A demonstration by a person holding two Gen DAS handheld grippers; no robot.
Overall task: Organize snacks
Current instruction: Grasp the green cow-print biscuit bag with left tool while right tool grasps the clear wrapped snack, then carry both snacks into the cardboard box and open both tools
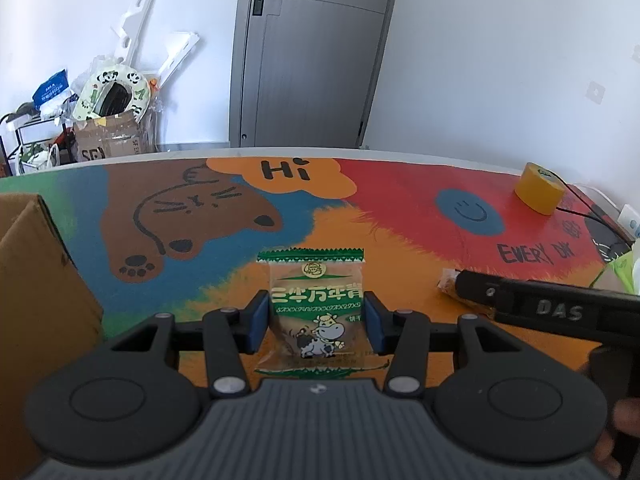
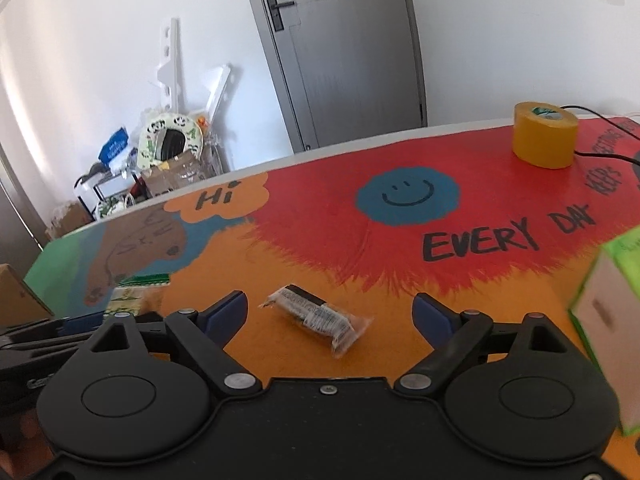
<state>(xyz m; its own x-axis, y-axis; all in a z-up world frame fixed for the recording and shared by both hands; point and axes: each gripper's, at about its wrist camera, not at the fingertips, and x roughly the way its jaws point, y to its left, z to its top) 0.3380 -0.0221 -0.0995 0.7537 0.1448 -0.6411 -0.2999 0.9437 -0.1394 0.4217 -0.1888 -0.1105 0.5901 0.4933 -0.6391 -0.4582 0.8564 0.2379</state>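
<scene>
A clear packet with green print and a cartoon cow (image 1: pixel 316 280) stands upright between the blue pads of my left gripper (image 1: pixel 317 318), which is shut on it above the painted table mat (image 1: pixel 240 240). A small dark-wrapped snack (image 2: pixel 320 318) lies on the orange part of the mat. My right gripper (image 2: pixel 330 307) is open around that snack, one pad on each side and neither touching it. In the left wrist view, one of the right gripper's fingers (image 1: pixel 520 304) reaches in from the right over that snack (image 1: pixel 448 280). The green packet (image 2: pixel 136 292) also shows at the left of the right wrist view.
A brown cardboard box (image 1: pixel 36 280) stands at the table's left edge. A yellow tape roll (image 2: pixel 546 136) and a black cable (image 2: pixel 592 114) are at the far right. A green-and-white carton (image 2: pixel 608 320) stands close on the right. Clutter and a grey door lie beyond the table.
</scene>
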